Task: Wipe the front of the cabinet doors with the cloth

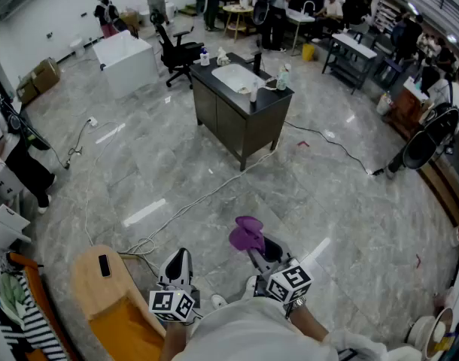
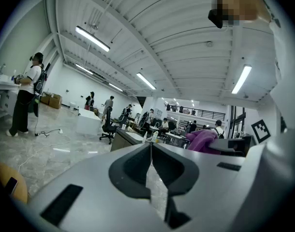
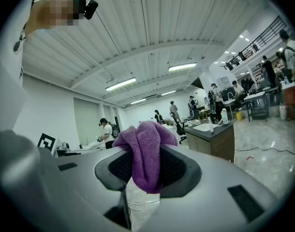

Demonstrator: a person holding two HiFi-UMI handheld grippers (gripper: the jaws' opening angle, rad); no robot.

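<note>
A dark cabinet with a white sink on top stands on the grey floor several steps ahead; its doors face me. The same cabinet shows at the right of the right gripper view and, small and far off, in the left gripper view. My right gripper is shut on a purple cloth, which bulges out above the jaws. My left gripper is held low beside it, jaws shut with nothing between them. Both grippers are far from the cabinet.
A white cable runs across the floor from the cabinet toward me. A wooden chair with a phone on it stands at my left. An office chair, a white box and several people are behind the cabinet.
</note>
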